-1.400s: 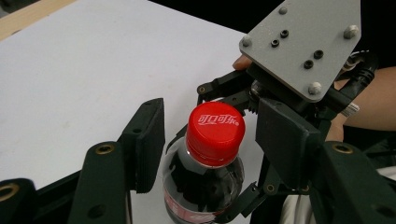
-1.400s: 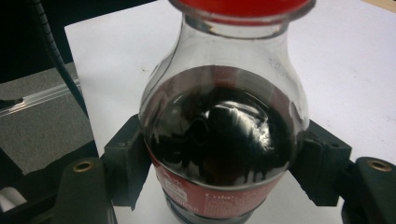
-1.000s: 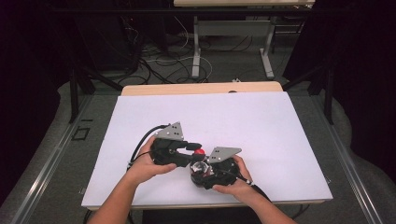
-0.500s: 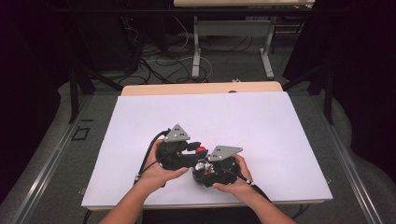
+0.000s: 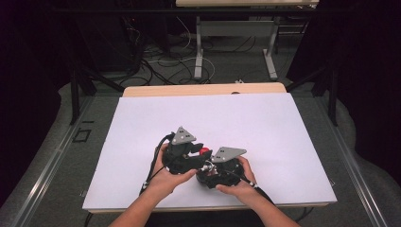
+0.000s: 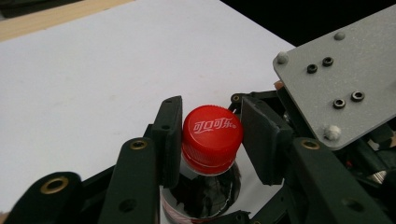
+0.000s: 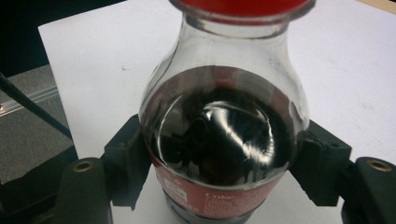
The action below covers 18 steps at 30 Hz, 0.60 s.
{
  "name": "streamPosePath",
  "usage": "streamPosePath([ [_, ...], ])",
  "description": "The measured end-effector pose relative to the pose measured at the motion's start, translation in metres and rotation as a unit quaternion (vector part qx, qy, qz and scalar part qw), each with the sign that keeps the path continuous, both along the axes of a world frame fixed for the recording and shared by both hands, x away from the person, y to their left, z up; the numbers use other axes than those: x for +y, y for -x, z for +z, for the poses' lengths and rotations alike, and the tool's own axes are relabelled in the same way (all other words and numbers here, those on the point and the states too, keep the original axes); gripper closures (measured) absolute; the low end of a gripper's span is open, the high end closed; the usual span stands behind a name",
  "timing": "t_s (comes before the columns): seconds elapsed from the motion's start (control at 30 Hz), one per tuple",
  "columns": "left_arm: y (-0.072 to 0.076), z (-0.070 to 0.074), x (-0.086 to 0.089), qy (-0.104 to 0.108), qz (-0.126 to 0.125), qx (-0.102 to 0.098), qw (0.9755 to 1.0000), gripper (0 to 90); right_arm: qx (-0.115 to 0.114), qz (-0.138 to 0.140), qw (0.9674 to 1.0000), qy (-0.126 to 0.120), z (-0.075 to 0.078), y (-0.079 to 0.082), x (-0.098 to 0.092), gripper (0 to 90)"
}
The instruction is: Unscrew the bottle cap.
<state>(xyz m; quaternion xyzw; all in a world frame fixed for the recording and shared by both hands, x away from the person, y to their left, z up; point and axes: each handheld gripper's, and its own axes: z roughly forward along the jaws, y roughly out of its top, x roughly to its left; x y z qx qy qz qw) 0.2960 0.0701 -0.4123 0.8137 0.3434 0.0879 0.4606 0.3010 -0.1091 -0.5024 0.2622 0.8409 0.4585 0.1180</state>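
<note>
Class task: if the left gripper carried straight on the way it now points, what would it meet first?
Probably the grey plate on the right gripper, just beyond the red cap sitting between the left gripper's jaws; depth is unclear.

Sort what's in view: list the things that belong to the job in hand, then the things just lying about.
In the job:
- cola bottle, clamped at its body by the right gripper
- red cap, between the left gripper fingers, which have just been opening

Just lying about:
- white table
- floor cables
- metal table legs
</note>
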Motion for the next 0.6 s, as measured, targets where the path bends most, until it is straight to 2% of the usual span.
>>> streamPosePath([
  [0.07, -0.002, 0.001, 0.005, 0.002, -0.014, -0.023, 0.9996, 48.5, 0.006, 0.001, 1.0, 0.0, 0.002, 0.001, 0.0, 29.2],
  [0.2, -0.008, 0.006, 0.02, 0.027, -0.055, -0.008, 0.9981, 44.1, 0.0, 0.007, 1.0, -0.006, 0.003, 0.001, -0.001, 29.2],
  [0.27, -0.012, 0.006, 0.025, 0.032, -0.088, -0.004, 0.9956, 43.1, 0.002, 0.006, 0.9999, -0.009, 0.003, 0.001, -0.001, 29.2],
  [0.3, -0.015, 0.007, 0.028, 0.03, -0.11, -0.003, 0.9935, 43.0, 0.003, 0.006, 0.9999, -0.011, 0.003, 0.001, -0.001, 29.2],
  [0.37, -0.019, 0.004, 0.031, 0.036, -0.132, -0.009, 0.9906, 42.2, 0.004, 0.011, 0.9998, -0.013, 0.003, 0.001, 0.0, 29.1],
  [0.47, -0.024, -0.001, 0.033, 0.043, -0.168, -0.006, 0.9849, 42.7, 0.005, 0.018, 0.9998, -0.008, 0.003, 0.002, 0.001, 29.1],
  [0.53, -0.026, -0.004, 0.032, 0.037, -0.176, -0.008, 0.9837, 44.7, 0.003, 0.024, 0.9997, -0.004, 0.003, 0.002, 0.001, 29.2],
  [0.6, -0.026, -0.006, 0.031, 0.027, -0.176, -0.01, 0.984, 47.1, 0.002, 0.024, 0.9997, -0.008, 0.003, 0.003, 0.002, 29.1],
])
